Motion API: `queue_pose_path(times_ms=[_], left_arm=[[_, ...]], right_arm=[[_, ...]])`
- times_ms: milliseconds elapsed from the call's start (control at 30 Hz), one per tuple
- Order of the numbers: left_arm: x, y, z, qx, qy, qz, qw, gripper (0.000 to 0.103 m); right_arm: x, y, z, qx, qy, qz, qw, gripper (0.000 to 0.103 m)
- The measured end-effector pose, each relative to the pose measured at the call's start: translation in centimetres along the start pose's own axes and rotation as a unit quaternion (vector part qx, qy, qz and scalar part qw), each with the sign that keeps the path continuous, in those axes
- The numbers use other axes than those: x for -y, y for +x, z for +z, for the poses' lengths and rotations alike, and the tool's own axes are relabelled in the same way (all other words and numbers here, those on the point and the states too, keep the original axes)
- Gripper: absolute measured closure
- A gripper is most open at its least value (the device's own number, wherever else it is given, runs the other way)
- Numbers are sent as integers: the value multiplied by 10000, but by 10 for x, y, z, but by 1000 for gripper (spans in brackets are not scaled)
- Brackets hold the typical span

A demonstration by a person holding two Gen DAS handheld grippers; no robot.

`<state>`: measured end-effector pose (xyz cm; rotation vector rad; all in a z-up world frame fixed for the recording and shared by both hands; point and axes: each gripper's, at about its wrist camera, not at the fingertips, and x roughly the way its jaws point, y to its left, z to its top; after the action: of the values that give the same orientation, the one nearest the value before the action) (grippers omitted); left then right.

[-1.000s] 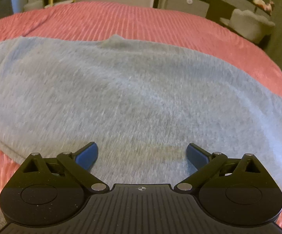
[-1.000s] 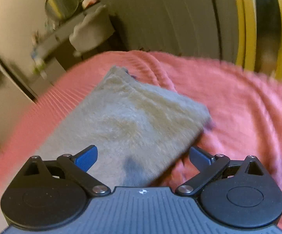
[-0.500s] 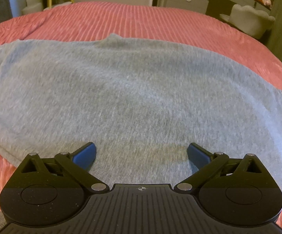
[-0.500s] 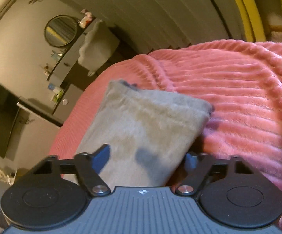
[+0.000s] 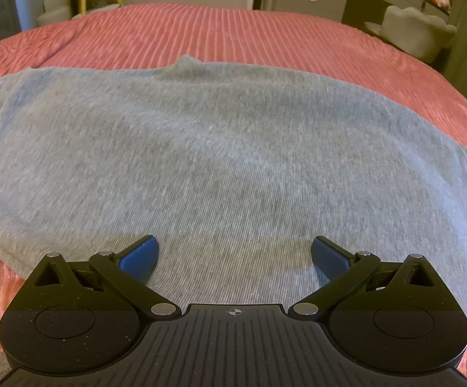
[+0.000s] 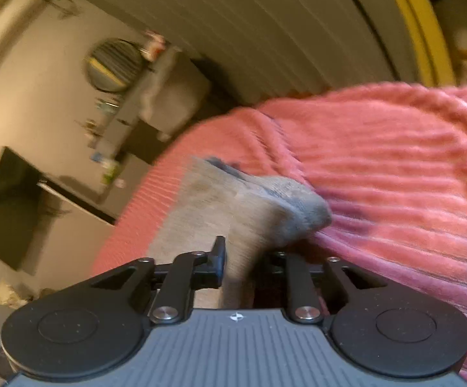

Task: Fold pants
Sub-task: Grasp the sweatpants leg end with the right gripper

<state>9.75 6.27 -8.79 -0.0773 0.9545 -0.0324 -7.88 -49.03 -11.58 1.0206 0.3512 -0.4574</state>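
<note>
Right wrist view: right gripper point(image 6: 240, 271) jaws are closing around the pants point(image 5: 220, 161) leg end on the bed point(image 5: 265, 32); left gripper point(image 5: 233, 254) hovers wide apart above their middle.

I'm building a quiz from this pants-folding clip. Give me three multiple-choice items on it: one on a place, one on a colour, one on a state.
1. Where do the pants lie?
A. on a bedspread
B. on a wooden floor
C. over a chair

2. What colour is the bedspread?
A. white
B. pink-red
C. green

3. How do the left gripper's jaws stand?
A. clamped on a sock
B. shut on nothing
C. wide apart, above the fabric

Answers:
1 A: ribbed cover shows all round the grey cloth.
2 B: both views show that colour.
3 C: the blue pads sit far apart with nothing between them.
</note>
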Motion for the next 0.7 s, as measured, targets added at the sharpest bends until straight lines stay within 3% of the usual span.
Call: queue_pose_path(times_ms=[33,133,167,233,333,567,700], left_arm=[[0,0,0,0,-4,0,10000,0],[0,0,0,-1,4,3,10000,0],[0,0,0,-2,7,5,10000,0],[0,1,1,-2,1,-1,10000,0],[0,1,1,-2,-9,-1,10000,0],[-3,-1,1,6,-114,-68,9999,0],[-6,-4,1,2,-215,-135,9997,0]], right_arm=[[4,5,0,-136,113,-96,9998,70],[10,5,-1,-75,357,137,9992,66],[9,4,-1,-60,349,144,9993,67],[4,1,-1,37,261,180,9995,90],[-2,-7,-2,217,118,376,9990,91],[-15,-11,-4,281,3,333,9990,92],[-21,1,-7,45,-486,-512,9975,92]])
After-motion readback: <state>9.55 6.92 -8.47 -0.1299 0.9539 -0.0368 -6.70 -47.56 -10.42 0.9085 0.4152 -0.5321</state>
